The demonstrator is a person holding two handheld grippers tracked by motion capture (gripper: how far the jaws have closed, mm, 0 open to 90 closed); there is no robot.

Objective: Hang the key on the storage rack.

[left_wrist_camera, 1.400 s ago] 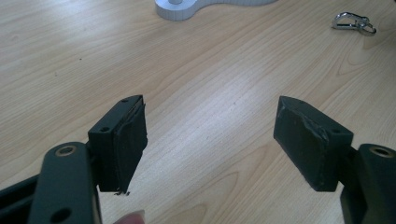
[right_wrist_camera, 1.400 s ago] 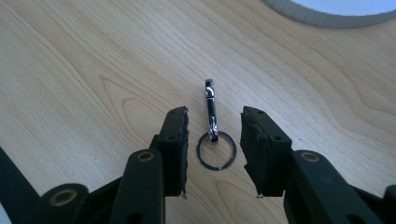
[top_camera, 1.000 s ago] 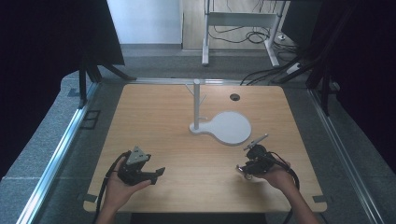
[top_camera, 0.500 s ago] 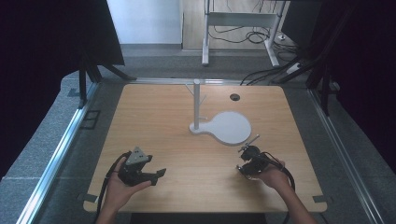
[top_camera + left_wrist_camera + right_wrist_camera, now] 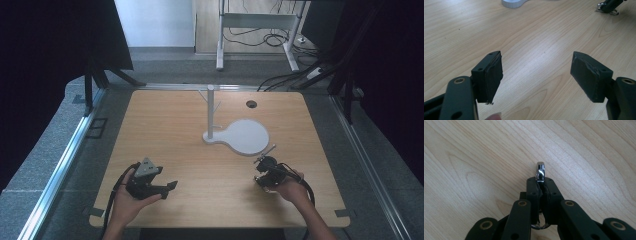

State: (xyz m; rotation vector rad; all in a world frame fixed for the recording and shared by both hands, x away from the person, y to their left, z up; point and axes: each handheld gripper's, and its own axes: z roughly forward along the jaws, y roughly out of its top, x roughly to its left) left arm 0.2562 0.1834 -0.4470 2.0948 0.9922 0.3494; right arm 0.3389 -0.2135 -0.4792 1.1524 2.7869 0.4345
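We see the right gripper [image 5: 264, 172] has dropped toward the table [image 5: 175, 125], jaws pinching a metal ring [image 5: 540, 171]; left gripper [image 5: 536, 75] stays spread, idle. Probably bound for the white stand [image 5: 235, 132].

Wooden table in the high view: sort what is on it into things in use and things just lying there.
In use:
- right gripper, shut on a shiny metal ring
- left gripper, open, holding nothing

Lying about:
- white stand with a thin branched post and round base
- dark round hole in the wooden table
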